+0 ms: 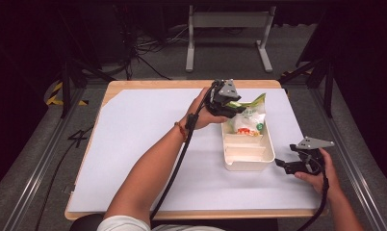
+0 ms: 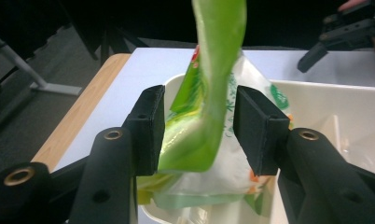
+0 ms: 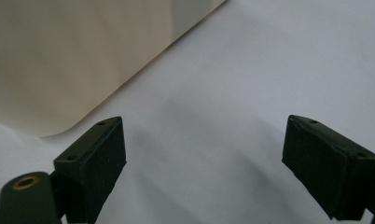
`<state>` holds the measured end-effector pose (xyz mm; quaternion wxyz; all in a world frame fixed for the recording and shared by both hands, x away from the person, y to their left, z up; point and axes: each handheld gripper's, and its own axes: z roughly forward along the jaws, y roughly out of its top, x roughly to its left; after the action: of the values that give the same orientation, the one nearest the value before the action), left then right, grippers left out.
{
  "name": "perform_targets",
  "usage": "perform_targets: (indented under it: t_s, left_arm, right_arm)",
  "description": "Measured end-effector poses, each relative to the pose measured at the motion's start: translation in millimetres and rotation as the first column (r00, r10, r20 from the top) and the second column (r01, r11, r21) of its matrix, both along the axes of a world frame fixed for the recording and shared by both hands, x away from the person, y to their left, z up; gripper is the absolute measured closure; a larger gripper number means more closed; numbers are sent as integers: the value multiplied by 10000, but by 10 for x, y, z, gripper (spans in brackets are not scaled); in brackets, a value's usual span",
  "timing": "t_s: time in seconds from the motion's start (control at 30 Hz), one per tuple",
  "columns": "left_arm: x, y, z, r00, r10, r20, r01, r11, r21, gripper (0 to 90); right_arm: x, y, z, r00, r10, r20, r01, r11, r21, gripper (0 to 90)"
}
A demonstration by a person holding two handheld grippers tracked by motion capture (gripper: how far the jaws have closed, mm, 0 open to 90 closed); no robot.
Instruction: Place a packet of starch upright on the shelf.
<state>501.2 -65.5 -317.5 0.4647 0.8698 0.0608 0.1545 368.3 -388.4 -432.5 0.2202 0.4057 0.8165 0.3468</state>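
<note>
A: Your left tool (image 2: 198,130) has its jaws spread on either side of the green snack bag (image 2: 209,84), and I see a gap between each pad and the film, so I would not call that a grip. The bag stands in the far compartment of the cream tray (image 1: 248,163), its top flap rising between the jaws.

B: And your right tool (image 1: 290,165) rests on the white counter (image 1: 143,144) just beside the tray's near right corner, jaws wide apart and holding nothing.

A: The risk, as I judge it: the bag is tall and leaning, with its top past the tray's far rim. If you pull the left tool back now, a pad could catch the flap and drag the bag out, or tip it over that rim.

B: Also, if you close on that thin flap alone, the slick film may slip, and the weight below could swing the bag. The tray looks light, and nothing pins it; your right tool is apart from it, so a tug might slide the tray across the counter.

A: Any writing you can read?

B: There is green print on the bag's white panel and a red and orange patch near its base, but all of it is too blurred and small to read. No brand can be told.
</note>
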Motion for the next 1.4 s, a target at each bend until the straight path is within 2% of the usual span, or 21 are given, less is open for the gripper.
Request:
perform_targets:
  t_s: [0.03,0.13,0.3,0.43,0.57,0.7,0.87,1.03,1.07,1.17,1.4]
  left_arm:
    - [-18,12,9,9999,124,107,-124,9999,52,474]
    - [-59,84,44,9983,438,372,-443,9989,149,363]
    - [-114,192,43,9969,612,494,-619,9980,140,311]
    - [-104,290,27,9970,707,315,-710,9974,111,256]
    - [-116,357,2,9949,951,348,-967,9941,493,202]
    - [-163,436,1,9941,995,441,-1031,9909,870,154]
    - [-218,576,-32,9924,1191,295,-1218,9858,1156,131]
    - [-268,687,-79,9919,1203,397,-1250,9800,1546,114]
    - [-280,711,-91,9921,1215,307,-1249,9795,1580,103]
    - [-332,801,-132,9900,1339,448,-1398,9743,1764,102]
    - [-456,931,-189,9896,1325,563,-1415,9676,2089,99]
  right_arm:
    - [1,-1,-1,10000,-2,-22,2,10000,5,132]
    - [-4,-4,1,10000,-63,49,63,10000,-26,132]
    - [-7,-6,6,9999,-97,85,97,10000,-13,133]
    - [0,1,-6,9999,-114,13,114,9999,-74,133]
    - [-2,10,-6,10000,-65,10,65,9999,-80,133]
    - [-1,7,-7,10000,-65,4,65,10000,-70,133]
    - [3,11,-9,10000,-37,-17,36,10000,-75,133]
    - [0,23,-3,10000,-29,5,29,9999,-123,134]
    - [2,25,-5,10000,-17,-5,17,9999,-120,133]
    - [4,25,-6,10000,-37,-9,37,9999,-123,134]
    - [-1,28,-1,10000,-43,47,44,9999,-127,133]
